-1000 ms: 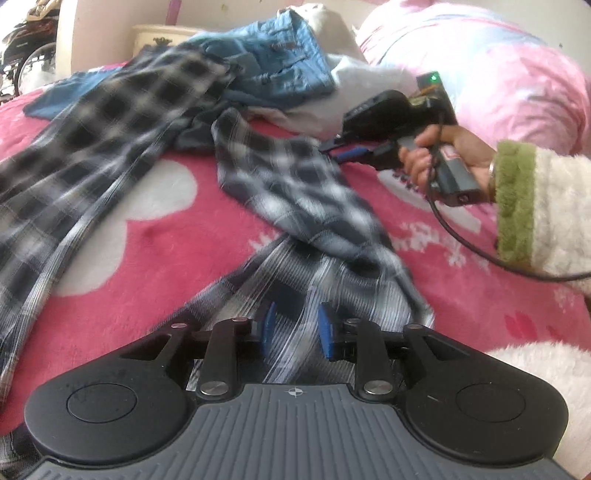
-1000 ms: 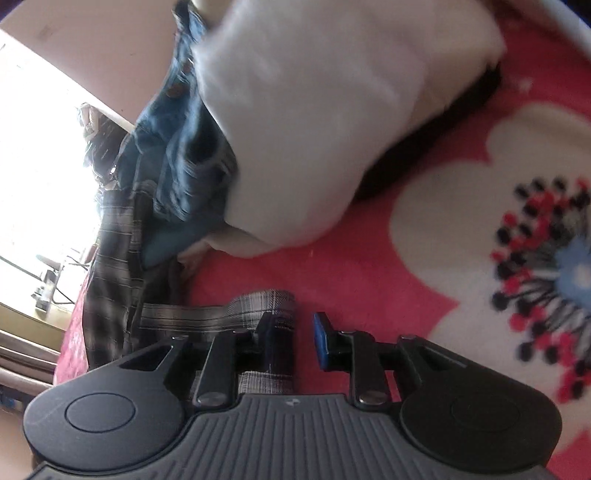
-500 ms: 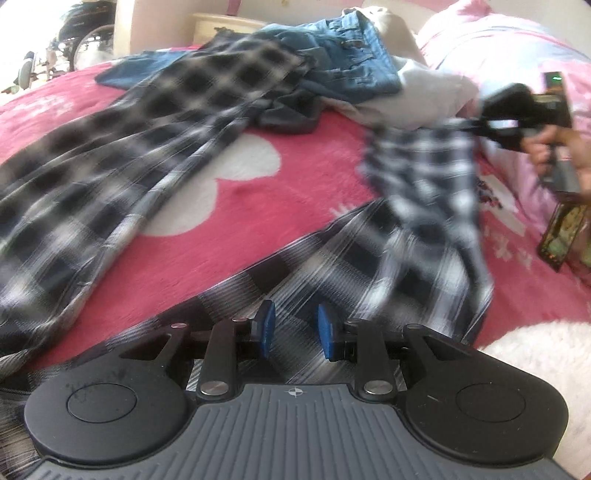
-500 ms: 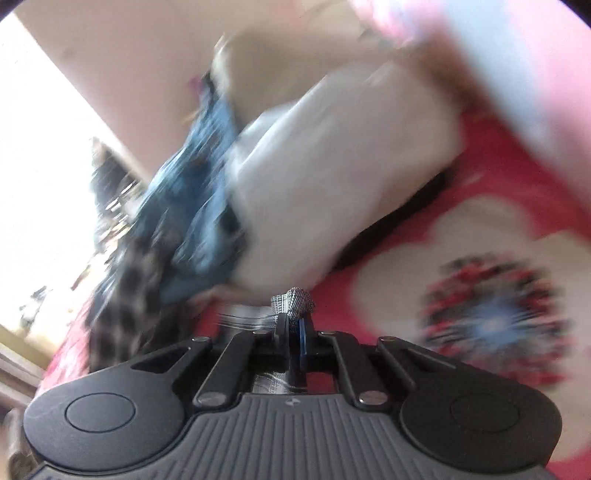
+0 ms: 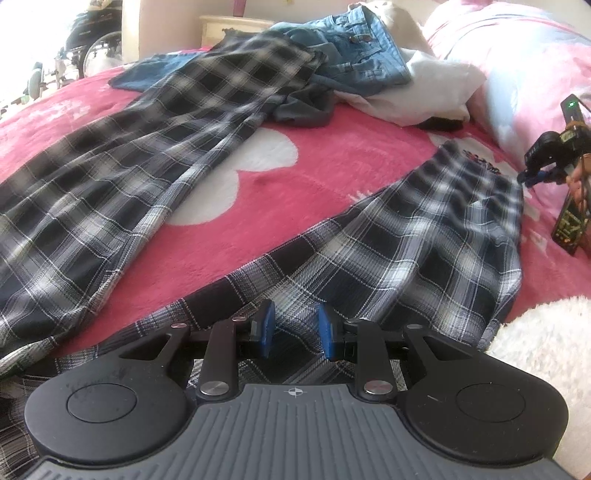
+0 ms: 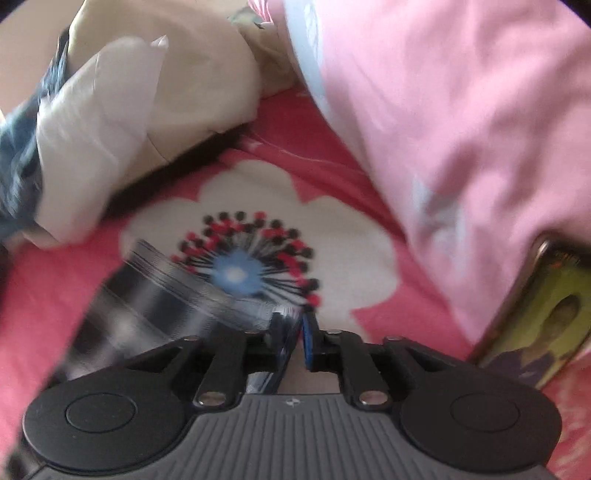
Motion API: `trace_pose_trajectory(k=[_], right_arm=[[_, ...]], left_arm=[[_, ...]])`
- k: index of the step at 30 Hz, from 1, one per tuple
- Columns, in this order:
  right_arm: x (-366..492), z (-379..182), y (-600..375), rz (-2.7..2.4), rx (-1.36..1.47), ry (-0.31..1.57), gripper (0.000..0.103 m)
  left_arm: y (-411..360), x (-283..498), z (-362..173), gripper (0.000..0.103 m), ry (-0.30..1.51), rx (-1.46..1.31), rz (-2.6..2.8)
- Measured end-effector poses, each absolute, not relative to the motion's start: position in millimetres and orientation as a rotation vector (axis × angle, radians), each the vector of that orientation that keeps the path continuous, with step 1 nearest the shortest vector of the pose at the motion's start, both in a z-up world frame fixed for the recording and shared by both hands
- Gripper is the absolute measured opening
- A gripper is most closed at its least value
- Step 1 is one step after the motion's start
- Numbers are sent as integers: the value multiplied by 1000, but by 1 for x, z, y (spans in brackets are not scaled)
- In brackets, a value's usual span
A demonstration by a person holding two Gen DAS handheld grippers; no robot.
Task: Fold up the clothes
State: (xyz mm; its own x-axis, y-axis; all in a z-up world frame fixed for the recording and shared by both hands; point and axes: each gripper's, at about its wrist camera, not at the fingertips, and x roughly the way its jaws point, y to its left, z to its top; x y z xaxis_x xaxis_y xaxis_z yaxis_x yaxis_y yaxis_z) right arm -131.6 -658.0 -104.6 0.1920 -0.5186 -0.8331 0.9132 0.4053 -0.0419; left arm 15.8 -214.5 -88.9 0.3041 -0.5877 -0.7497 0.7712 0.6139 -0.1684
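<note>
Left gripper (image 5: 293, 329) sat low over the plaid trousers (image 5: 399, 258) on the red blanket (image 5: 258, 221), jaws narrowly apart, nothing pinched. One trouser leg ran out right to the right gripper (image 6: 298, 334), whose jaws were opening with the blurred cuff beside the left pad, not gripped. Farther back: jeans (image 5: 365, 62) and white cloth (image 5: 424, 92).

Bright daylight floods the far left; a cream nightstand (image 5: 236, 27) stands against a pale wall (image 5: 162, 29), seemingly beside a wheelchair (image 5: 92, 37).
</note>
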Motion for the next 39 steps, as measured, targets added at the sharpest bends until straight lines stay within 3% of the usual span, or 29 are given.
trace_pose_trajectory(k=[4, 9, 16, 19, 21, 25, 27, 39], right_arm=[[-124, -79, -646, -1023, 463, 817, 25], [-78, -80, -642, -801, 641, 867, 42], [-13, -119, -655, -725, 886, 1029, 42], [5, -134, -657, -734, 875, 1099, 42], [10, -141, -657, -748, 855, 1122, 37], [7, -139, -652, -765, 792, 1108, 8], [1, -137, -651, -769, 786, 1089, 3], [42, -84, -622, -725, 517, 915, 3]], left_arm=[[-210, 22, -81, 31, 844, 239, -927], [-224, 35, -84, 52, 833, 335, -953], [-233, 38, -96, 53, 829, 407, -965], [-236, 31, -98, 47, 794, 456, -980], [-238, 25, -98, 34, 772, 476, -992], [-244, 8, -99, 10, 692, 548, -999], [-246, 3, -100, 3, 658, 575, -988], [-238, 34, -80, 1, 613, 495, -839]])
